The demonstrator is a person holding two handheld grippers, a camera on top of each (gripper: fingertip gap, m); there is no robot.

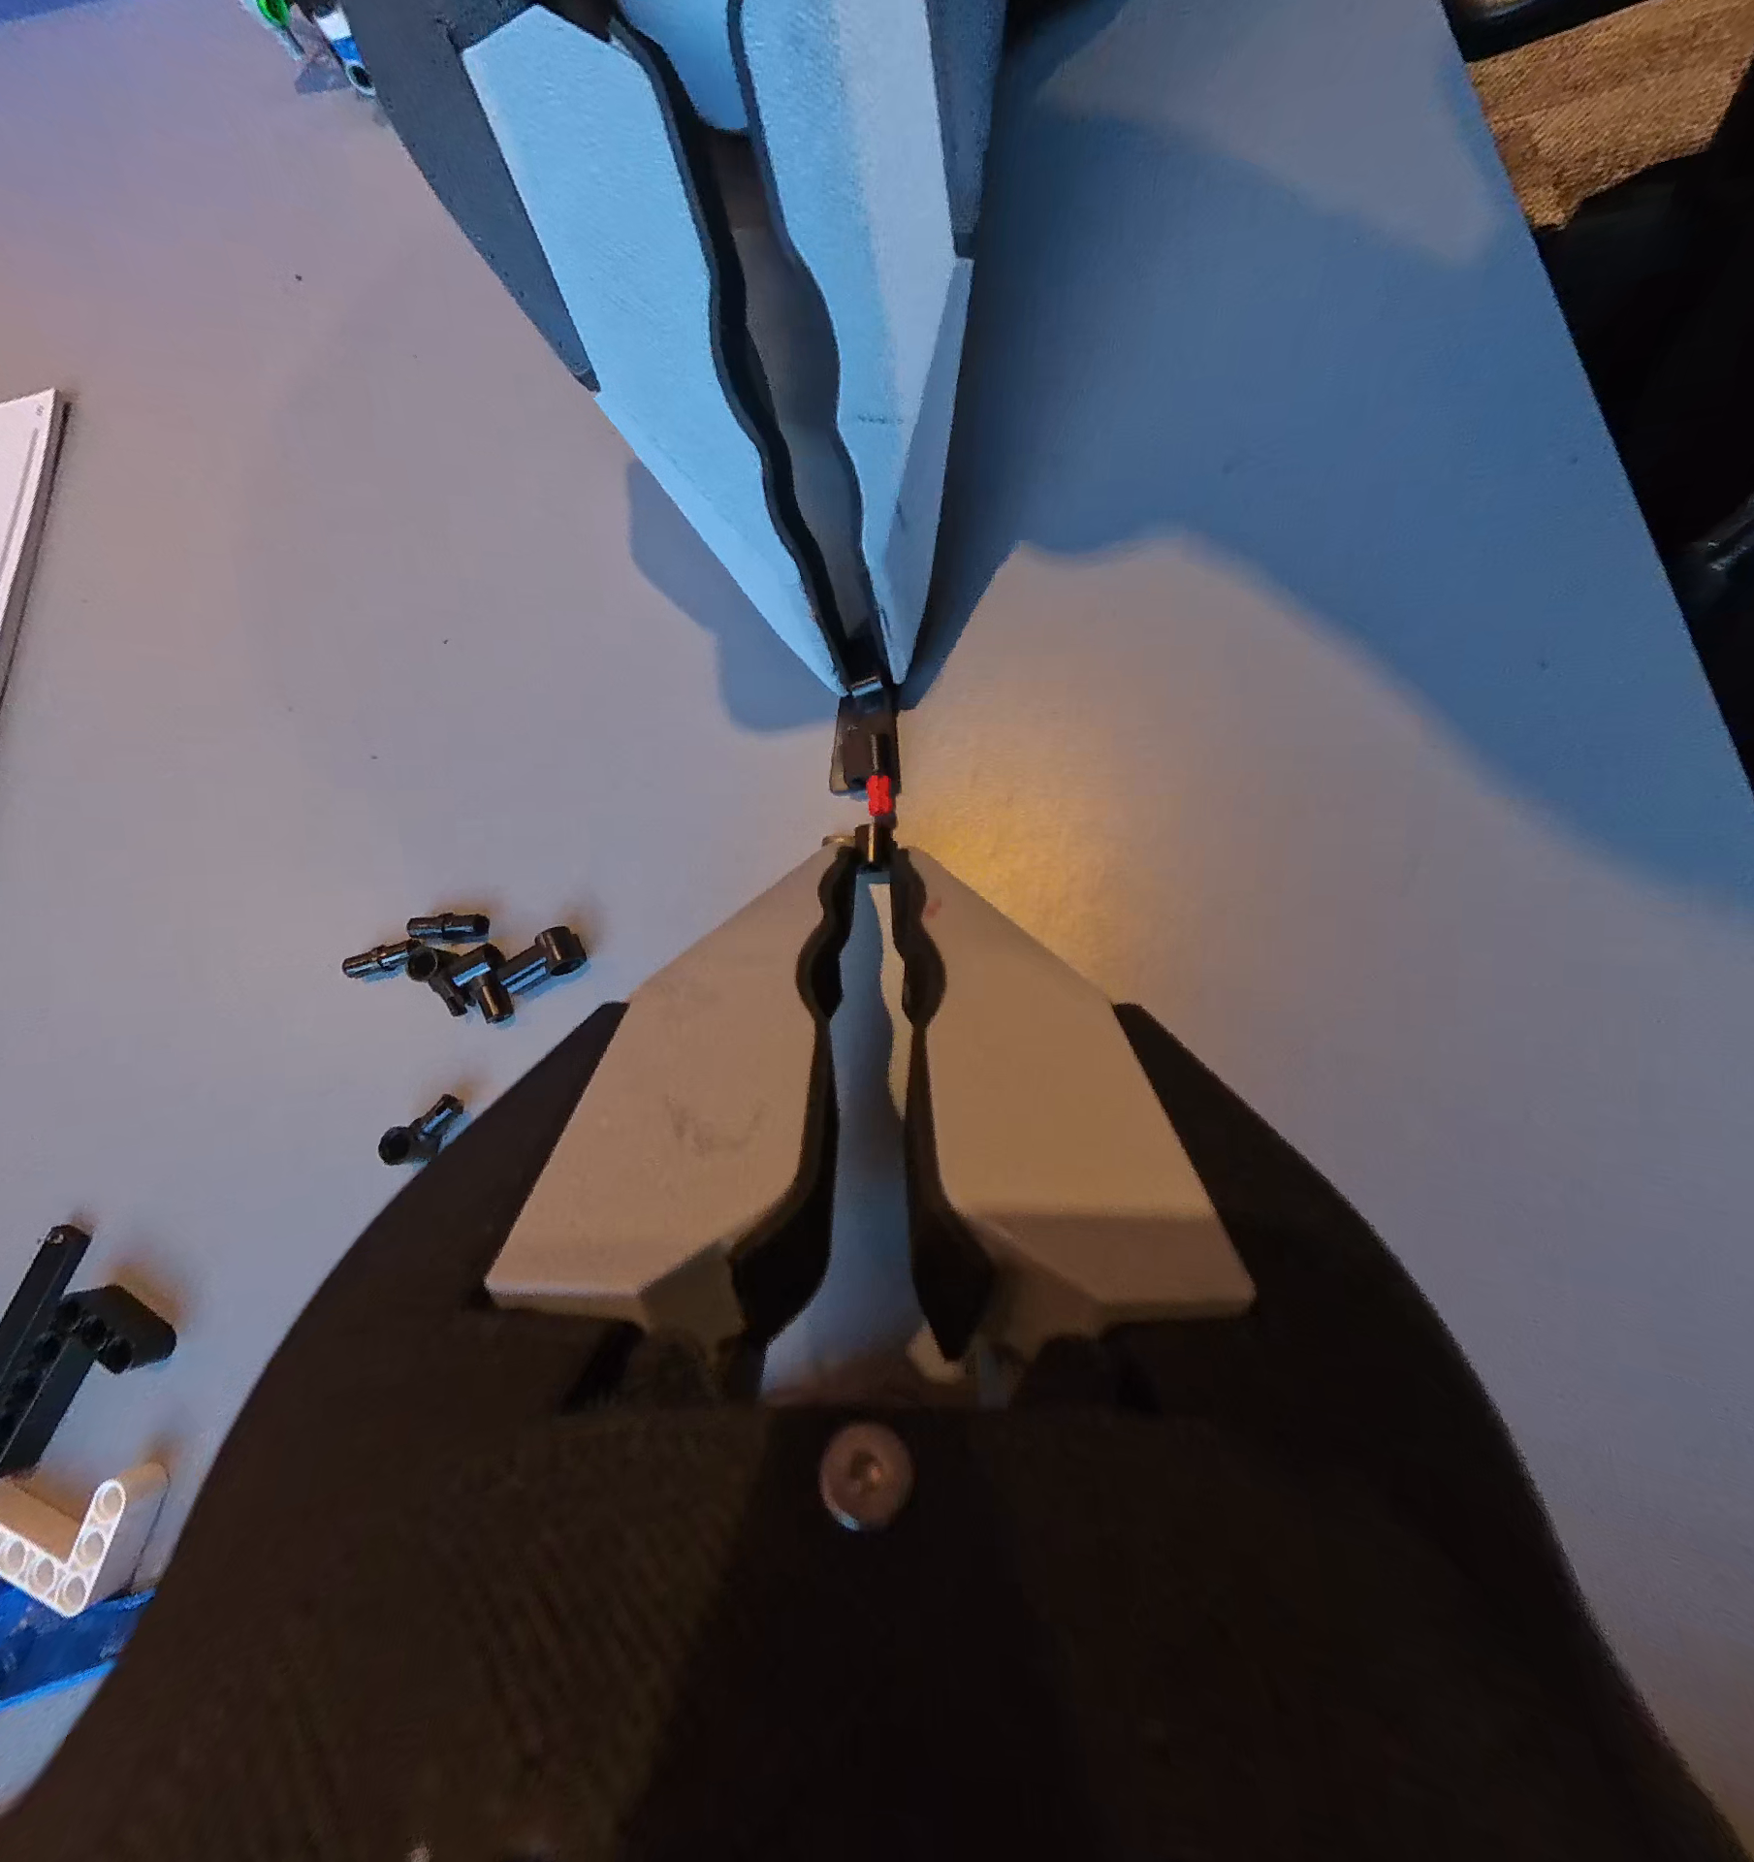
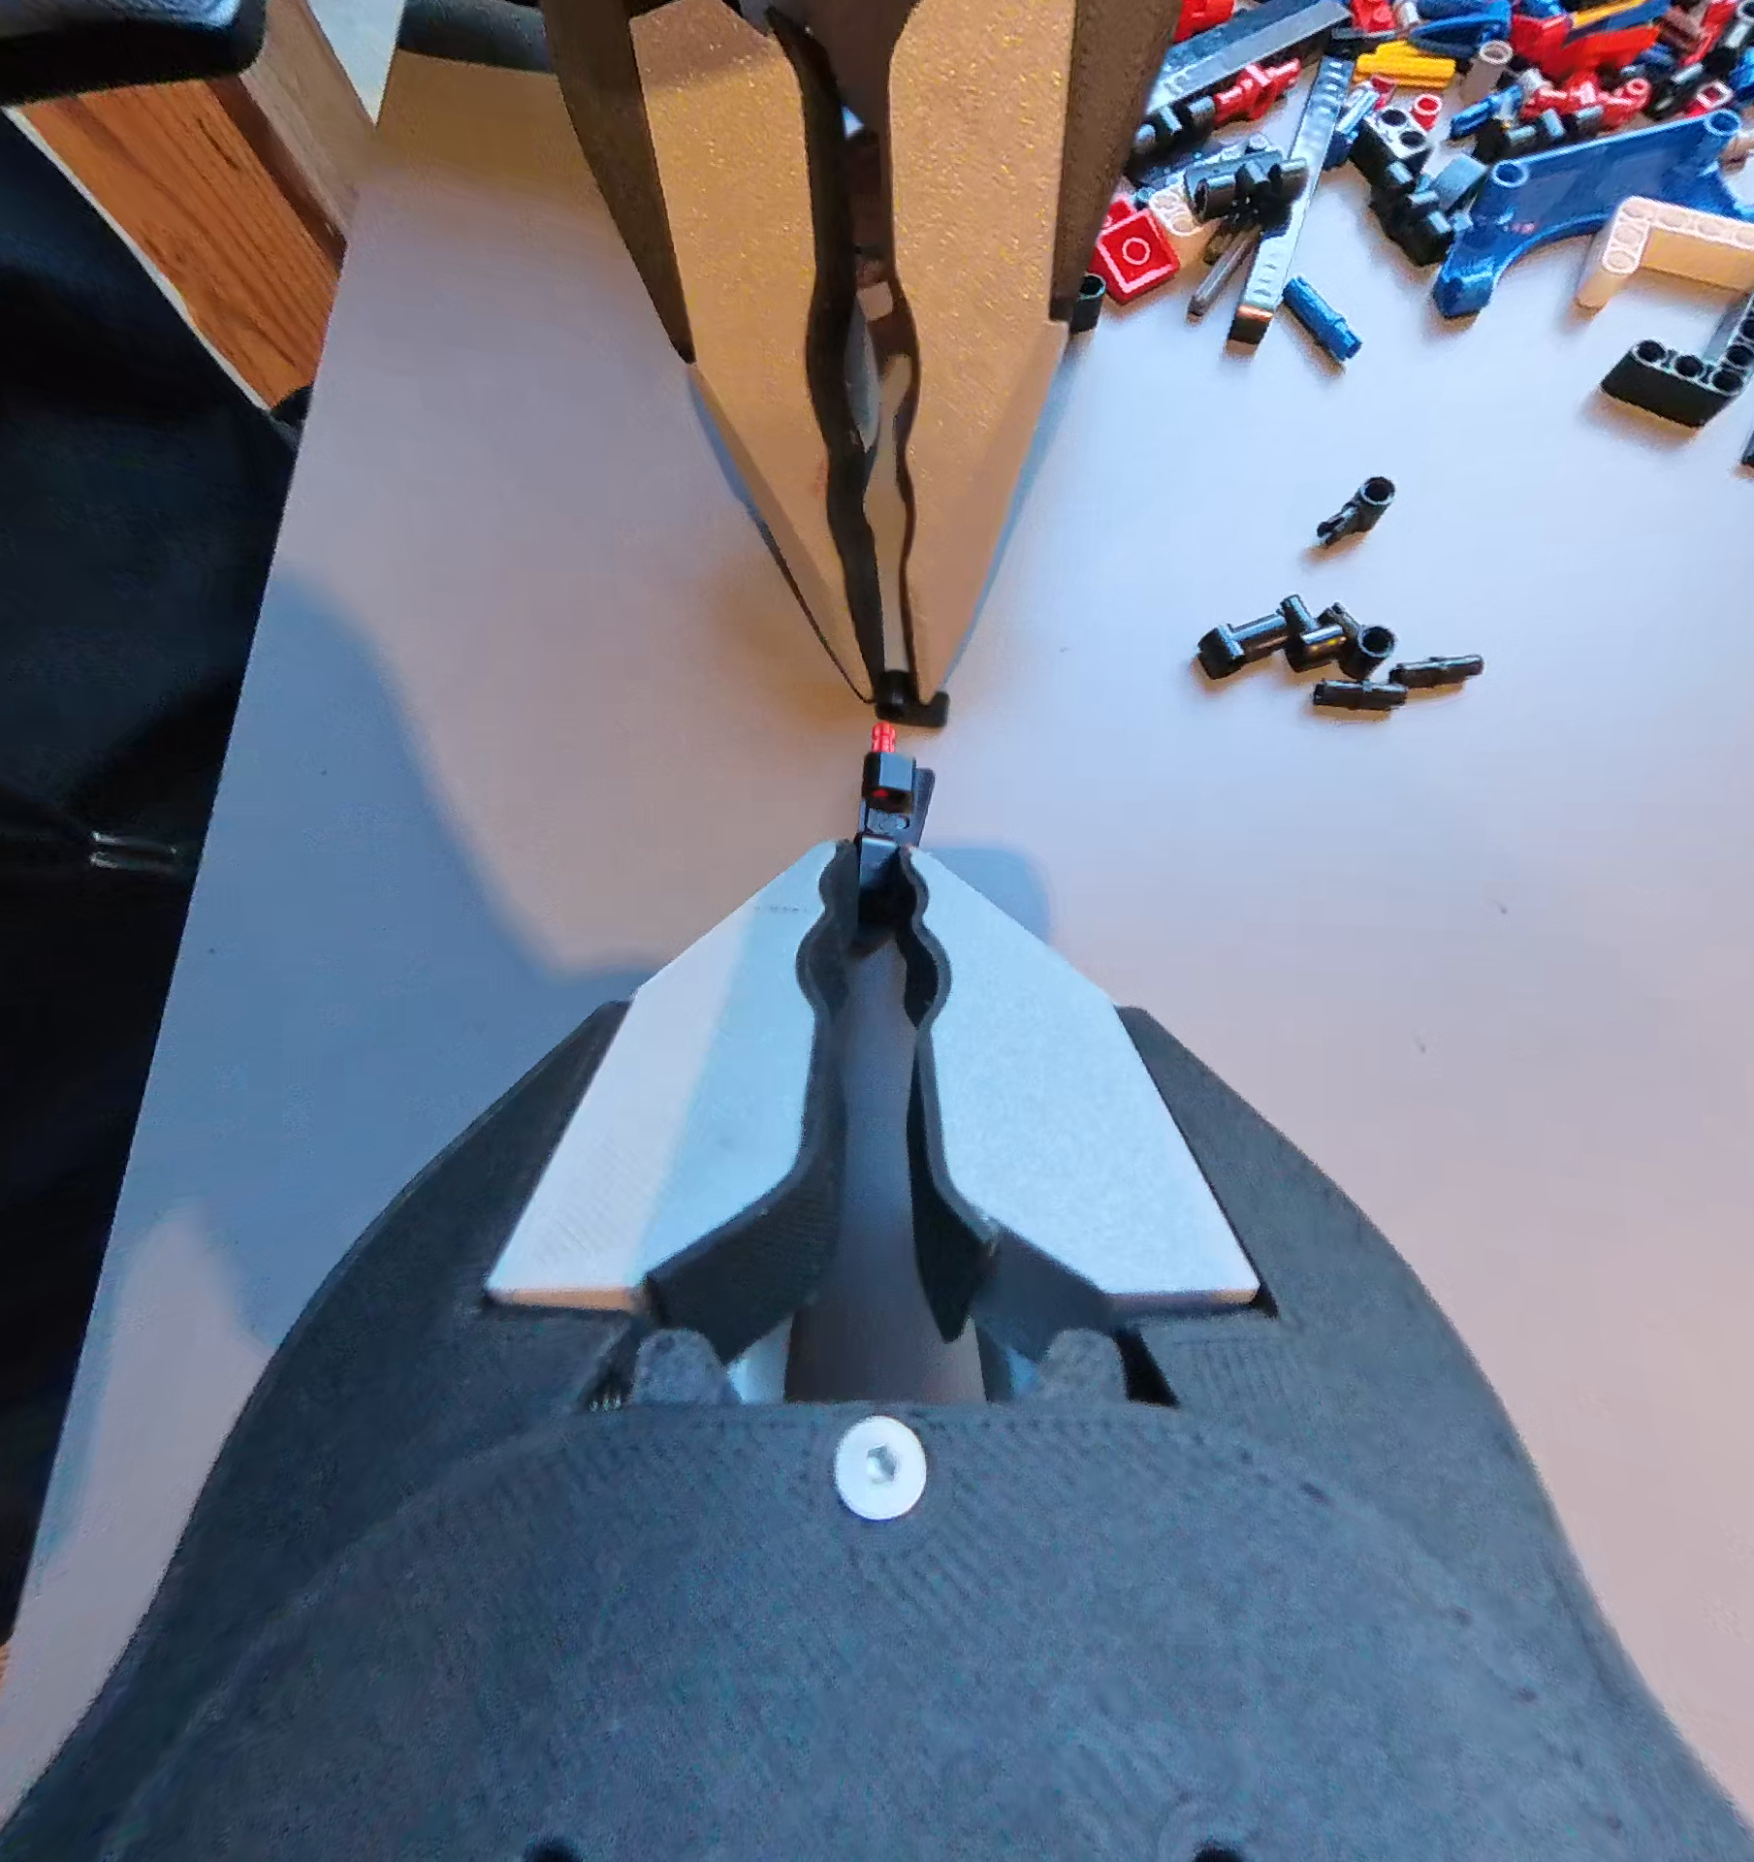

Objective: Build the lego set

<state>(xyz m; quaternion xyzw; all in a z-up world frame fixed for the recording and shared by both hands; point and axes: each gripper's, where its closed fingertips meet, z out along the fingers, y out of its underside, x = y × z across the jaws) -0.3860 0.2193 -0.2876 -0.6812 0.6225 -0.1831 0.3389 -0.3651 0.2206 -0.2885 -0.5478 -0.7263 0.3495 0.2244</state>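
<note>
The right gripper (image 2: 878, 856) clamps a black connector (image 2: 888, 796) tipped with a red axle (image 2: 883, 738). Facing the axle, the left gripper (image 1: 870, 856) pinches a small black piece (image 1: 870, 844). Align both on one axis, then push straight.

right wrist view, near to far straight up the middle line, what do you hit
right gripper → black connector it grips → red pin at its tip → small black piece → left gripper holding it

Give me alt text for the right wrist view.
The right gripper pinches a black connector with a red pin tip-to-tip toward the left gripper, which holds a small black piece. Loose black connectors and a mixed Lego pile lie on the table to the right.
</note>
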